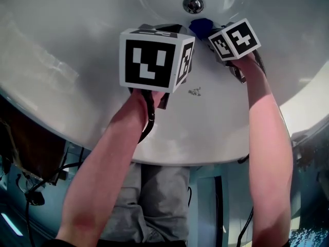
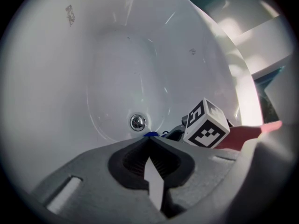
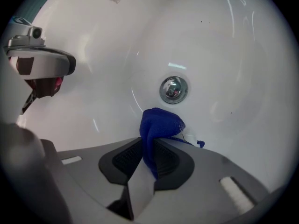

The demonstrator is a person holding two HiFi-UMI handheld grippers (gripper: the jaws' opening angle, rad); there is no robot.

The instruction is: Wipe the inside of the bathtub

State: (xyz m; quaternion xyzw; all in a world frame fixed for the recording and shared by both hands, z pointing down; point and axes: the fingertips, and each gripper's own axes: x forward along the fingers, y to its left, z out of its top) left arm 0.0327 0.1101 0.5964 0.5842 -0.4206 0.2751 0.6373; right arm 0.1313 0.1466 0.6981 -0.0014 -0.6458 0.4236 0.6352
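Both your arms are down in the bathtub (image 1: pixel 77 50) in the head view, with the blue cloth (image 1: pixel 200 24) just short of the drain (image 1: pixel 193 4). Left gripper view: left claw (image 2: pixel 149 140) pinched together, empty. Right gripper view: right claw (image 3: pixel 150 146) clamps the cloth all bunched up, so I'd press it flat and overlap your strokes.

Tub (image 1: pixel 61 45): 1; drain (image 1: pixel 193 4): 1; blue cloth (image 3: pixel 159 125): 1; grippers: 2, being left gripper (image 2: pixel 150 140) and right gripper (image 3: pixel 153 141); marker cubes: 2, being left cube (image 1: pixel 154 59) and right cube (image 1: pixel 237 39); forearms: 2, being left forearm (image 1: pixel 110 158) and right forearm (image 1: pixel 267 138); cluster of specks (image 1: pixel 194 91): 1.
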